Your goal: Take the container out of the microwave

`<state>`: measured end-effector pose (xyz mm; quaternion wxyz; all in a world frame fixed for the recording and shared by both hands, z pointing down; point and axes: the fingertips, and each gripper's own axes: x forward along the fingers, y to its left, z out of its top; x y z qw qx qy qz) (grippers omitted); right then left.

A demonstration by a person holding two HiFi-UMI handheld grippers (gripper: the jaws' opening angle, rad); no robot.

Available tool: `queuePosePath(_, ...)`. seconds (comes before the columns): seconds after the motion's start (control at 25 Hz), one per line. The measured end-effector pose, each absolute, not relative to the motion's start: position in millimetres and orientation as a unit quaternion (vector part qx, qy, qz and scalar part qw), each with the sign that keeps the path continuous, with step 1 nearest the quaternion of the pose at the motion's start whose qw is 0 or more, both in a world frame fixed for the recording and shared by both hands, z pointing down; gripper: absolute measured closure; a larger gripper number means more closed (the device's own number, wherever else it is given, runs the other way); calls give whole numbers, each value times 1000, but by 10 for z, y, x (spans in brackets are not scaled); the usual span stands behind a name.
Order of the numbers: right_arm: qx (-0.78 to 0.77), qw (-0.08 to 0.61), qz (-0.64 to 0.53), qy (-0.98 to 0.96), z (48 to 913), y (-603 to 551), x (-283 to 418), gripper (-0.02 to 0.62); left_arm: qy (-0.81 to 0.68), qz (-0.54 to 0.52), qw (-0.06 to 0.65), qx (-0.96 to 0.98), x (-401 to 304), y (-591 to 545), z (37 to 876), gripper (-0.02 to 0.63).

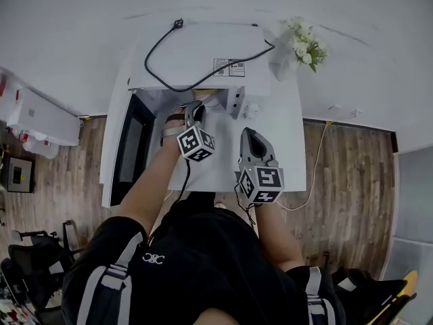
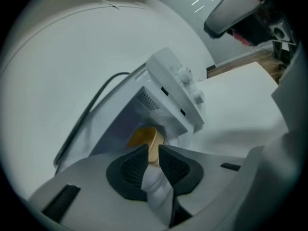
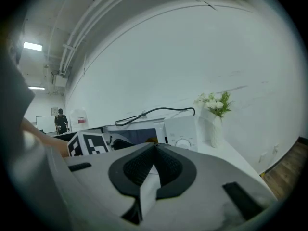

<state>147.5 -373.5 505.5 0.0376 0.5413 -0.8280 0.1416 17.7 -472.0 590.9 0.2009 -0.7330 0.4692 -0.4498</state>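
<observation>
A white microwave (image 1: 203,59) stands at the back of a white table (image 1: 284,147), its door (image 1: 132,147) swung open to the left. In its opening sits a yellowish container (image 1: 210,99). My left gripper (image 1: 196,108) reaches into that opening. In the left gripper view its jaws (image 2: 153,154) are closed on the container's cream rim (image 2: 153,146), below the microwave's knob panel (image 2: 185,88). My right gripper (image 1: 249,135) hovers over the table in front of the microwave's control panel, shut with nothing in it (image 3: 155,150).
A vase of white flowers (image 1: 304,46) stands at the table's back right corner, right of the microwave. A black power cable (image 1: 176,66) lies across the microwave's top. Wooden floor (image 1: 352,181) surrounds the table. A person (image 3: 60,121) stands far off at the left.
</observation>
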Motion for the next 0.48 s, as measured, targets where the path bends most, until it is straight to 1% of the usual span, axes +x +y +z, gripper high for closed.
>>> queuePosePath(0.04, 545, 39, 144, -825, 5075, -3723, 1517, 591, 464, -457, 200, -732, 185, -4781, 5963, 516)
queuePosePath(0.08, 549, 40, 146, -822, 5095, -3709, 1559, 591, 460, -462, 200, -732, 194, -4840, 6005, 514)
queuePosePath(0.32, 574, 48, 158, -802, 5223, -3612, 1819, 591, 445, -476, 220, -726, 254, -5164, 6140, 514)
queuePosePath(0.48, 587, 53, 166, -791, 5291, -3577, 1938, 591, 428, -493, 221, -725, 285, -5318, 6263, 514)
